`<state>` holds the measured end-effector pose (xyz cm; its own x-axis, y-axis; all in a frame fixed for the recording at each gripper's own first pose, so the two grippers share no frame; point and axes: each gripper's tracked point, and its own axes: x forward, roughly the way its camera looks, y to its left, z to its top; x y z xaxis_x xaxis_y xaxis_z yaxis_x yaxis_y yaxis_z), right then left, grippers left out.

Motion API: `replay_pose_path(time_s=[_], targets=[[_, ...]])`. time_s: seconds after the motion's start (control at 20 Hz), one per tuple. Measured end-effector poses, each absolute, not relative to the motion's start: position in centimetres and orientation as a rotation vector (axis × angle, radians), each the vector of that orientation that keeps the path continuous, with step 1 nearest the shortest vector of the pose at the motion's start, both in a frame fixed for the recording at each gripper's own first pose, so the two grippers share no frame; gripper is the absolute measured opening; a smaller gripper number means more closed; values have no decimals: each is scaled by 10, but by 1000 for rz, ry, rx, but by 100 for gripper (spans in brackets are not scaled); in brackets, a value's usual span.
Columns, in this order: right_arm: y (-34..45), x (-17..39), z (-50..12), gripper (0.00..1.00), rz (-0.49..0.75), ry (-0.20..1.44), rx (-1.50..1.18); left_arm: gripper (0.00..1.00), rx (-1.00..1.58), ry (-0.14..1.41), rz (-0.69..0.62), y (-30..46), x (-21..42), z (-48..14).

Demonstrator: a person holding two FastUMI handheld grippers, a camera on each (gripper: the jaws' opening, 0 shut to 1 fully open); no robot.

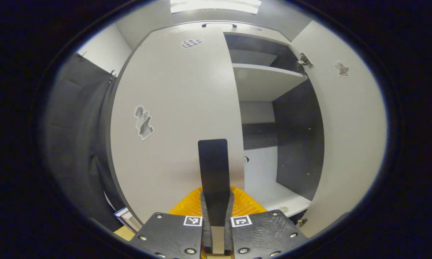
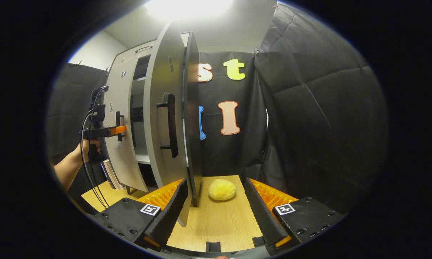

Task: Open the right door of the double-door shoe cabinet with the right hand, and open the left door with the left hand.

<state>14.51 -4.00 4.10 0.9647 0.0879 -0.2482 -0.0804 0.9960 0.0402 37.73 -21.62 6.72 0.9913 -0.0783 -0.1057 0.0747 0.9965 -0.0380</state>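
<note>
**Right door open, left door gripped and not yet swung**

Nearest in the right gripper view, the right tongs [image 2: 216, 212] stand spread wide over the pale wooden desk [image 2: 216, 223], grasping nothing. A small yellow rounded lump [image 2: 222, 189] lies on the desk between and beyond the fingers. Just past the near finger stands the pale grey right door [image 2: 165, 118] of the cabinet, swung well out, seen nearly edge-on, with its dark bar handle [image 2: 171, 124] free. That half looks done.

In the left gripper view, the left tongs [image 1: 213, 169] are clenched on the left door's dark bar handle [image 1: 213, 162], which stands upright between the fingers. Behind it the pale grey left door [image 1: 176, 108] appears closed or nearly so. Beside it the open right half shows a pale grey shelf [image 1: 262, 81] and dark inner walls.

Farther off in the right gripper view, a hand [image 2: 90, 145] holds those tongs at the left door. Pulling it open remains.
</note>
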Motion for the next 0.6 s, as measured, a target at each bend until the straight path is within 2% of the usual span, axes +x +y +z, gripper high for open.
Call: replay_pose_path(time_s=[0.2,0.25,0.55,0.6], targets=[[-32,142,43,100,104,243,33,14,-49,108,-93,-210,364,71],[-30,140,42,96,105,243,32,15,-51,111,-101,-208,359,72],[-20,132,43,96,123,249,19,16,-72,110,-133,-192,328,75],[-20,132,43,100,121,247,15,13,-75,112,-138,-187,320,74]])
